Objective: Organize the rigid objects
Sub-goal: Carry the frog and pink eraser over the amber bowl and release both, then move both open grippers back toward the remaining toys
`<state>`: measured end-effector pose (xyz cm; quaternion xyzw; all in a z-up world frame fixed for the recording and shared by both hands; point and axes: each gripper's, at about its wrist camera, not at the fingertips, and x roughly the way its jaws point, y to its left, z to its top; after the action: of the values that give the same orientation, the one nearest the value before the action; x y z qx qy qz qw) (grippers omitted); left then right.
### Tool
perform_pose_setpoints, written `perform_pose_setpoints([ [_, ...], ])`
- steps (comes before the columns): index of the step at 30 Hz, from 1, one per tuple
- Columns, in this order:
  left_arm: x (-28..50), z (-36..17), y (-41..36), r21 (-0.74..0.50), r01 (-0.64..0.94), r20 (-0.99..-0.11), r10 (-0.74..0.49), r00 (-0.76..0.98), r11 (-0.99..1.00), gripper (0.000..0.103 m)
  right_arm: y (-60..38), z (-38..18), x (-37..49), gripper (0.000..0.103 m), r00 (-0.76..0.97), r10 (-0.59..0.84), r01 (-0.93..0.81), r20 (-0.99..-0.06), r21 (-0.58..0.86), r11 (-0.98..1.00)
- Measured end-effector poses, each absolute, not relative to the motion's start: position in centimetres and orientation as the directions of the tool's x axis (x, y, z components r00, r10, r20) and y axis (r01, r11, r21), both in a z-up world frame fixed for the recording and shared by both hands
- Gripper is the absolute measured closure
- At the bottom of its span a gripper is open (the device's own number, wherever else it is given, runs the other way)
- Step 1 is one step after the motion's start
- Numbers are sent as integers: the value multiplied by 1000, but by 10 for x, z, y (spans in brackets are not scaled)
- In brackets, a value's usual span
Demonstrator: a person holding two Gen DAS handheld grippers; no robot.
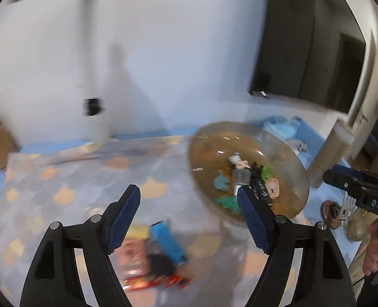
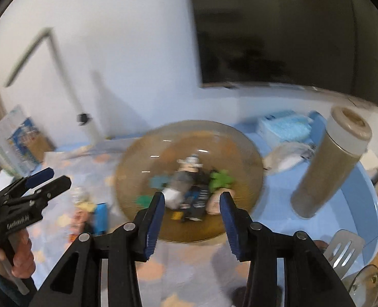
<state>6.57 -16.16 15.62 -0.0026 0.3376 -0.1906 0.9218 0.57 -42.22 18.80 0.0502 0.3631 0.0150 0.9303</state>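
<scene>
Grippers both hang over a patterned cloth [image 1: 61,179] spread on a blue surface. Left gripper [image 1: 189,204] stands wide, nothing between its pads; in the left wrist view a blurred heap of small things lies under it at 6 o'clock: a blue box [image 1: 167,240], a pinkish packet [image 1: 132,255] and a red wrapper [image 1: 153,282]. Right gripper [image 2: 191,215] is narrower but parted, pads clear of anything; in its own view the plate [image 2: 143,153] sits just past the fingertips at 12 o'clock.

That brown glass plate carries a loose cluster of toys: a grey cup [image 2: 181,180], a green figure [image 2: 221,177], a teal piece [image 2: 158,180], a dark block [image 2: 196,202] and a white-topped figure [image 2: 191,162]. Blur hides which of them touch.

At 3 o'clock in the right view a slotted spatula [image 2: 345,249] lies near the frame edge, and a tall tan cylinder [image 2: 327,171] with a pale cap stands beyond it. Farther off, at 1 o'clock, rests a light blue pack [image 2: 283,126]. A white wall [image 2: 125,51] and a dark screen [image 2: 278,38] close the background. A hand [image 2: 17,258] grips the left tool at 8 o'clock.
</scene>
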Motion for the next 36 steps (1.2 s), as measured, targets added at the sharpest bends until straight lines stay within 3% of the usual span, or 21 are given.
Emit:
perform_pose_setpoints([
  [2, 51, 163, -134, -134, 311, -606, -326, 726, 941, 26, -398, 198, -6, 44, 757, 84, -37, -649, 85, 996],
  [3, 45, 165, -122, -136, 291, -600, -313, 736, 947, 26, -385, 202, -13, 44, 769, 93, -61, -632, 73, 995],
  [8, 17, 149, -67, -141, 183, -608, -231, 760, 973, 26, -319, 192, -32, 44, 770, 170, -187, -615, 37, 982],
  [13, 5, 95, -34, -86, 84, -665, -120, 737, 993, 26, -267, 129, -31, 43, 727, 163, -252, -666, -38, 967],
  [18, 7, 40, -31, -32, 54, -708, -61, 703, 998, 26, -264, 59, -16, 43, 646, 211, -254, -734, 54, 966],
  [36, 5, 23, -37, -29, 80, -719, -76, 691, 996, 26, -273, 34, -5, 43, 607, 220, -215, -763, 109, 970],
])
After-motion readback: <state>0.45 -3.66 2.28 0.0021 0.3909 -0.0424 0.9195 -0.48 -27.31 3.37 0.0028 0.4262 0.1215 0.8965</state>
